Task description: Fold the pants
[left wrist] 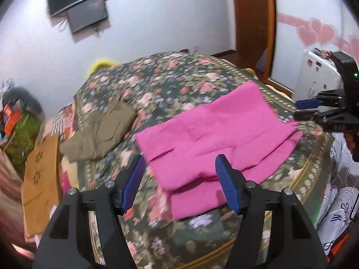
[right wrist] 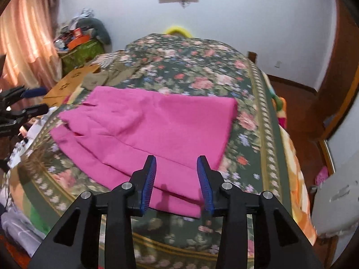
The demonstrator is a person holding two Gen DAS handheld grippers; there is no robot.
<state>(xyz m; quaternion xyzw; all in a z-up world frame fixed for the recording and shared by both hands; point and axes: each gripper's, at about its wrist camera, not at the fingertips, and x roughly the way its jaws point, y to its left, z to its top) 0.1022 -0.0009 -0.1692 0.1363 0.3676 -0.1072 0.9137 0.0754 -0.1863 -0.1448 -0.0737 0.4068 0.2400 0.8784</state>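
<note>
Bright pink pants lie folded flat on the floral bedspread; they also show in the right wrist view. My left gripper is open and empty, hovering above the pants' near left edge. My right gripper is open and empty, above the pants' near edge. The right gripper also shows at the right edge of the left wrist view. The left gripper shows at the left edge of the right wrist view.
Olive-brown folded clothing lies on the bed left of the pants. A brown cardboard sheet lies at the bed's left edge. A cluttered green stand is by the curtain. A wooden door frame is at the right.
</note>
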